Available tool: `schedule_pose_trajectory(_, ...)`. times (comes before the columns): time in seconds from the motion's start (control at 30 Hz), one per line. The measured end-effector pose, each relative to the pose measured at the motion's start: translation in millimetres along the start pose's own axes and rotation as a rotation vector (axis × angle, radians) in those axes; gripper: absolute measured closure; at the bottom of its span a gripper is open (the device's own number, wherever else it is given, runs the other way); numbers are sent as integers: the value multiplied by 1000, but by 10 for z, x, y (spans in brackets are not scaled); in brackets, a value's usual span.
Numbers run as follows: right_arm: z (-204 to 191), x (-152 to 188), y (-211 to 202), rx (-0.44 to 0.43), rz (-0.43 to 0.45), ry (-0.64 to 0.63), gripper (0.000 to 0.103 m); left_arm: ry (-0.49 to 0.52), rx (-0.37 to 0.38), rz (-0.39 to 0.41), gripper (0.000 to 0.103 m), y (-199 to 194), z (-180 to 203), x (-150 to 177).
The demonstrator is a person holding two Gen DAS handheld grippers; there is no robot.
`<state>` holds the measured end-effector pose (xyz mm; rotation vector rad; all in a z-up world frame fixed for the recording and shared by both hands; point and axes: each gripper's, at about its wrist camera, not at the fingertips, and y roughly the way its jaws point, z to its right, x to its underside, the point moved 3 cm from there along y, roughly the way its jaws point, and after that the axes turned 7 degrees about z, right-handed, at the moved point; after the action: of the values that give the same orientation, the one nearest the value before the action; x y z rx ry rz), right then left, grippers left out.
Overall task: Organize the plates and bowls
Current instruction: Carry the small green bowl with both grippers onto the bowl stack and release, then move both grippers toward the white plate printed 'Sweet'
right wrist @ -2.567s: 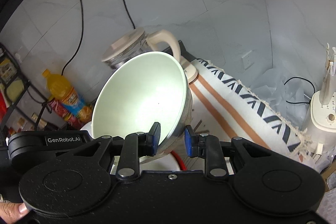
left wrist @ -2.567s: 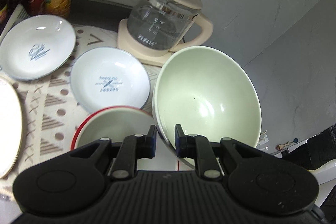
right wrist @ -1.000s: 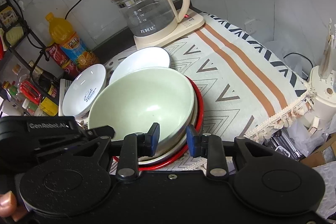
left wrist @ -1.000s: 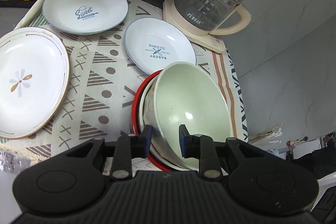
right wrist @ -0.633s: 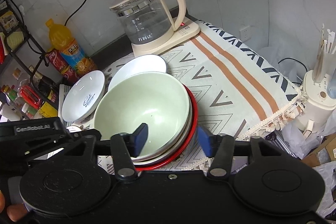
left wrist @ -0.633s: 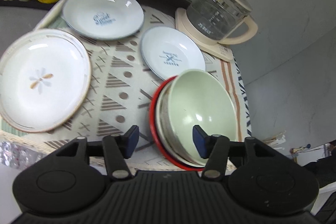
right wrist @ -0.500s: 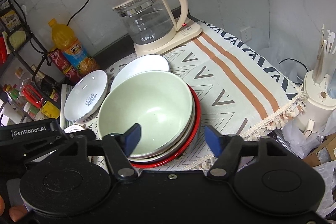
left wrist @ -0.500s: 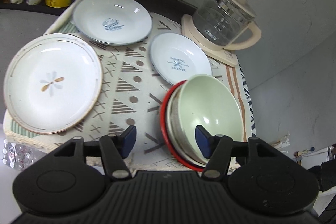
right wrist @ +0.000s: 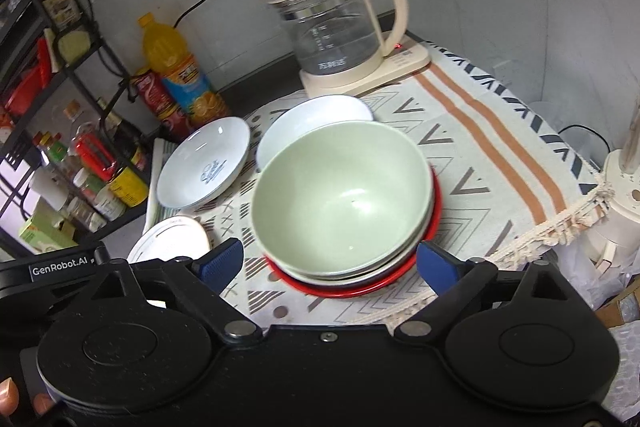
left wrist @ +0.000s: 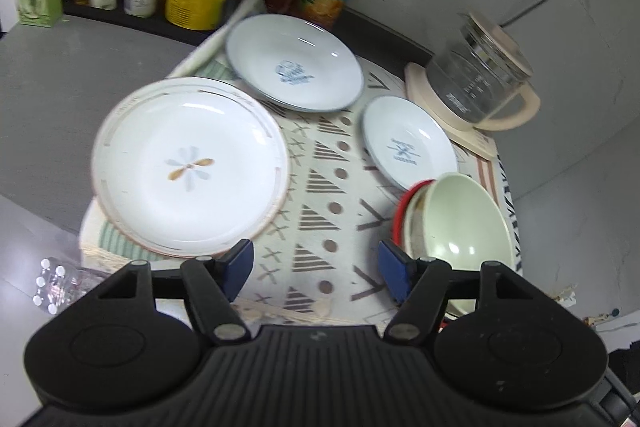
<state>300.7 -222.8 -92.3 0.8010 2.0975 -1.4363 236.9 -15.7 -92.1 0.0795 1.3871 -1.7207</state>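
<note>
On the cloth (right wrist: 500, 147), green bowl (right wrist: 340, 195) nested; left gripper (left wrist: 316, 263) and right gripper (right wrist: 328, 259) just opened, empty. Next, probably: stack plates.

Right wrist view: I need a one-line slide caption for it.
Open right gripper above a green bowl nested in a red-rimmed bowl, plates and kettle behind.

Both wrist cameras look steeply down along their fingers at the cloth (right wrist: 472, 155). The left sits left of the green bowl (left wrist: 464, 223), the right close before it; both views share it and the kettle (right wrist: 340, 35).
</note>
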Motion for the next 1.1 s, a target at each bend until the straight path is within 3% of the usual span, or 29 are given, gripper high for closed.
schedule_pose_trajectory(0.27,-323,55,-5,-40,0,-41,0,-18,-45,21,26,-123,-288,-44)
schedule_pose_trajectory(0.67,-761,110,163,-97,-23,-87,0,-54,-97,47,26,-122,-673,-217)
schedule_pose_trajectory(1.0,-1143,115,513,-131,-64,-113,0,-63,-136,47,26,11,-975,-546)
schedule_pose_trajectory(1.1,-1231,88,625,-140,-65,-115,0,-76,-100,34,26,123,-998,-698)
